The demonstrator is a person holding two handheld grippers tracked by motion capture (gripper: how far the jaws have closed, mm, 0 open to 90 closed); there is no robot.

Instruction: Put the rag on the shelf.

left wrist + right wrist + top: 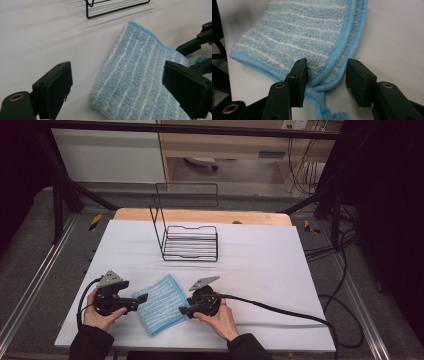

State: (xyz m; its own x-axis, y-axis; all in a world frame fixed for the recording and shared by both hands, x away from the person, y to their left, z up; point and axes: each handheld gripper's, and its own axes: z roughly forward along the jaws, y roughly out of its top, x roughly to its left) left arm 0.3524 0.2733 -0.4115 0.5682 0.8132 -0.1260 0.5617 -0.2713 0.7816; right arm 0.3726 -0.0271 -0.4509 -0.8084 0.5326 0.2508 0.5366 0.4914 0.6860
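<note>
On the white bench, between both hands, a folded blue towel is laid. It is judged soft, light and limp, best taken at its hemmed corner. The left gripper is spread wide and empty; the right gripper is half-open astride that hem, not yet pinching.

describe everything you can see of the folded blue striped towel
The folded light blue terry towel with thin white stripes lies flat on the white table cover, near the front edge, in front of the black wire rack. It is fluffy, doubled over, with a smooth blue hem and a small loop at one corner. The right gripper has its fingers astride the hemmed edge, not yet pinching; the left gripper stands open at the opposite edge.
</note>
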